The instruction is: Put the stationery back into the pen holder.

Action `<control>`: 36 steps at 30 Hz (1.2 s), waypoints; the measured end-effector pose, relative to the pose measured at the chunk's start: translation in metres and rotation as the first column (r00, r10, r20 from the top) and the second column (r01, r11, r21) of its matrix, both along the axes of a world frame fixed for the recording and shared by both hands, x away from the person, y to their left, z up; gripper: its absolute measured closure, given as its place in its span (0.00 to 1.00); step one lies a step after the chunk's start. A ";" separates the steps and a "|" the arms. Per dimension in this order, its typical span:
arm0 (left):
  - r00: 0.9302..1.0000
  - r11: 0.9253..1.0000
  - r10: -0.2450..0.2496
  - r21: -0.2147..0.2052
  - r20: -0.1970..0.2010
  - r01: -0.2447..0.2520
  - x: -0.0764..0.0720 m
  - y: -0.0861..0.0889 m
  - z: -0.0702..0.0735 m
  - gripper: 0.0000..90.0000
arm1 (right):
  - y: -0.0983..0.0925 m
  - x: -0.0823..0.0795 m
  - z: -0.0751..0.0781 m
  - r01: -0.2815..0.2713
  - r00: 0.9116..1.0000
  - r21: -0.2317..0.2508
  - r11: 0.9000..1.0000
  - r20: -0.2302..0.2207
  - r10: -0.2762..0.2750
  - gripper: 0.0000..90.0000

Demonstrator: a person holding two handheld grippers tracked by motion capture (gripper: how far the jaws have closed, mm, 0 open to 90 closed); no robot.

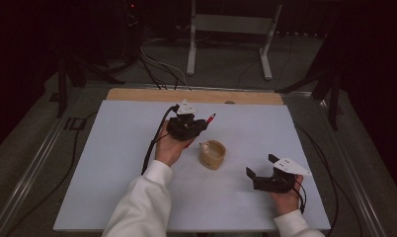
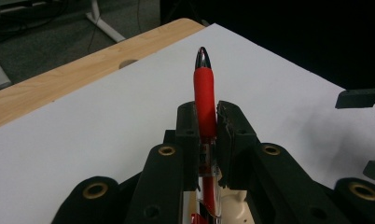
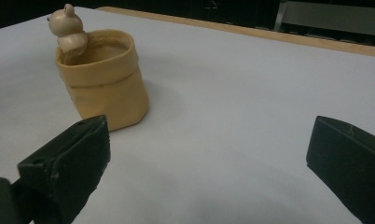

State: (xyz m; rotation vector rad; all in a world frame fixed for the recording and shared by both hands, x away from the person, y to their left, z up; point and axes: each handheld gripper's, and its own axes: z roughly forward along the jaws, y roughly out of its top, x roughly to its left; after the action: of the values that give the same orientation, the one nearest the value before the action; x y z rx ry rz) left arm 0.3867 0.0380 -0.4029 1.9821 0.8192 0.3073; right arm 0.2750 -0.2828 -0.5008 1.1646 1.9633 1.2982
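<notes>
Left gripper view: red pen (image 2: 204,95) between jaws

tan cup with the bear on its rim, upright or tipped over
Upright. The tan cup stands on its base on the white table, mouth facing up, with the bear figure perched on its rim.

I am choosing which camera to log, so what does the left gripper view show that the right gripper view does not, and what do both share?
Left gripper view: the left gripper shut on a red pen with a silver tip, a round hole in the wooden table edge, and the other gripper's black jaw tips at far right.

Right gripper view: the right gripper wide open and holding nothing, and a tan cup with a small bear figure on its rim.

Both: the white table sheet and the wooden edge beyond it.
</notes>
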 end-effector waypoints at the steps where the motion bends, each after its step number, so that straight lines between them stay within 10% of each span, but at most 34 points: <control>1: 1.000 1.000 -0.003 0.000 -0.001 0.003 0.000 -0.002 0.000 0.89 | 0.000 0.000 0.000 0.000 1.000 0.001 1.000 0.000 0.000 0.00; 36: 0.996 0.997 -0.081 -0.022 -0.025 0.080 0.001 -0.052 -0.004 0.89 | 0.003 0.000 -0.001 -0.008 1.000 0.000 1.000 0.000 0.008 0.00</control>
State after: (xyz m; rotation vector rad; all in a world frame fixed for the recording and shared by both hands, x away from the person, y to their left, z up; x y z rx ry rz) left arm 0.3877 -0.0137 -0.4071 1.9968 0.7534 0.2259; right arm 0.2754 -0.2801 -0.5014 1.1586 1.9700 1.3016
